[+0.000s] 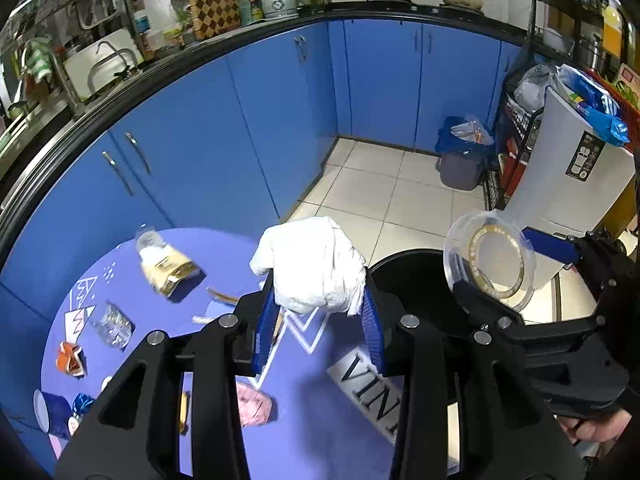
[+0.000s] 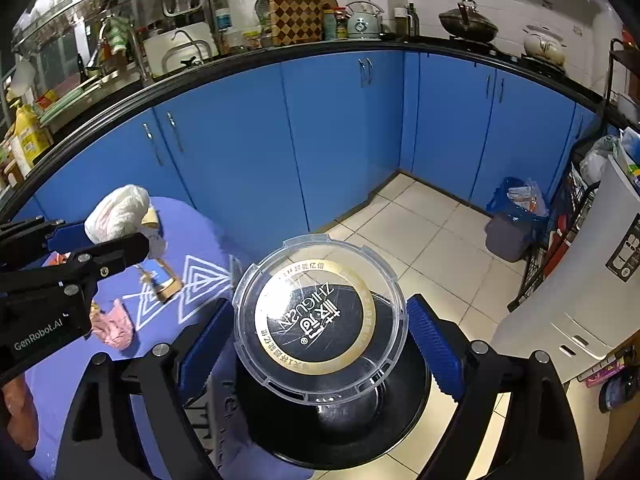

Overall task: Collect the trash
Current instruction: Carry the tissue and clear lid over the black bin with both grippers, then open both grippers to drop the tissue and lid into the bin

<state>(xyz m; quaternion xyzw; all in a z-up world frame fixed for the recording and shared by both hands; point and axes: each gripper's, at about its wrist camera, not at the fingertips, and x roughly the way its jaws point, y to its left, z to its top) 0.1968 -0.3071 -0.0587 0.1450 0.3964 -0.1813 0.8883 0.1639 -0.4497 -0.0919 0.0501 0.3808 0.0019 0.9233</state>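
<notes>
Black bin [image 2: 400, 420] interior behind lid [image 2: 320, 320].

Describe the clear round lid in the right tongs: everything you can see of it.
The clear plastic lid is round, with a raised notched rim, a gold ring of printed characters and a dark centre label reading ZHIGUAN. It looks thin, rigid and scuffed. The right tongs pinch it at opposite edges between the blue pads, printed face toward the camera, tilted, directly over the open black bin, not touching it.

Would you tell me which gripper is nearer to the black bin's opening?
Right. The right gripper holds the clear plastic lid directly over the black bin; the left gripper, gripping the white tissue wad, is beside it, above the purple table.
</notes>
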